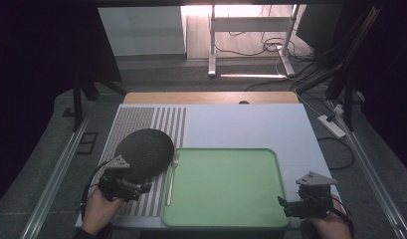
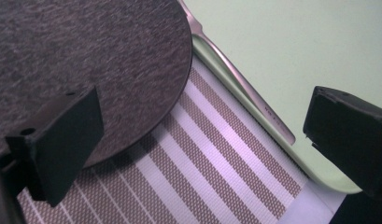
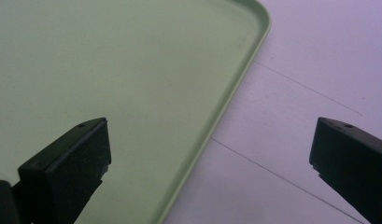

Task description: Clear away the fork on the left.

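Note:
A green tray (image 1: pixel 270 209) lies on the white table, bare inside. A dark round plate (image 1: pixel 144 152) rests on a striped placemat (image 1: pixel 141 122) to its left. A pale fork (image 1: pixel 170 181) lies between plate and tray, along the tray's left rim. My left gripper (image 1: pixel 141 189) hovers open at the plate's near edge; in the left gripper view its jaws straddle the plate (image 2: pixel 86 56), the placemat stripes (image 2: pixel 212 154) and the fork handle (image 2: pixel 254 100). My right gripper (image 1: pixel 285 204) stands open at the tray's near right corner, its jaws spanning the tray rim (image 3: pixel 226 112).
The white table top (image 1: pixel 251 122) stretches behind the tray, with a wooden strip (image 1: pixel 211 97) at its far edge. A power strip (image 1: pixel 332 125) and cables lie on the floor to the right. Desk legs (image 1: pixel 212 45) stand beyond.

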A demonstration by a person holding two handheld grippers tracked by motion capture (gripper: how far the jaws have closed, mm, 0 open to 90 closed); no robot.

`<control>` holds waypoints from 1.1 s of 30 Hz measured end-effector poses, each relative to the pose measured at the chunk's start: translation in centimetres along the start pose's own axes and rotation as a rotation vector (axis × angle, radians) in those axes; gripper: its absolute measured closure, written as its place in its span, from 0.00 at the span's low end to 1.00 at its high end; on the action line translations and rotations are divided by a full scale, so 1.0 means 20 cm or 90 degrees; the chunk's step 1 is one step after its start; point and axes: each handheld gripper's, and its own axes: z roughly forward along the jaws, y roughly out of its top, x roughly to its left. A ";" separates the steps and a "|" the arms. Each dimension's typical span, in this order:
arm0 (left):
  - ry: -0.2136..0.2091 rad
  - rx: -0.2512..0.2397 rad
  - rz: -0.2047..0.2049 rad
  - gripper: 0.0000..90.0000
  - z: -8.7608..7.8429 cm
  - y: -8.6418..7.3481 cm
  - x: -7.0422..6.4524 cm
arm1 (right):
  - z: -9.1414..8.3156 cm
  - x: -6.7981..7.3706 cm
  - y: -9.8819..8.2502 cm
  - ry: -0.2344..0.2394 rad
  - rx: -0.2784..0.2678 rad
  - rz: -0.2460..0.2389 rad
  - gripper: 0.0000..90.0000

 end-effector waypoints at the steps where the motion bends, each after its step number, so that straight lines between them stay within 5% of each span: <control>1: 0.002 0.000 -0.002 0.00 -0.01 -0.01 0.00 | 0.00 0.00 0.00 -0.001 0.000 0.000 0.00; 33: 0.044 -0.015 -0.029 0.00 -0.15 -0.15 -0.03 | 0.00 0.00 0.00 -0.002 0.002 0.000 0.00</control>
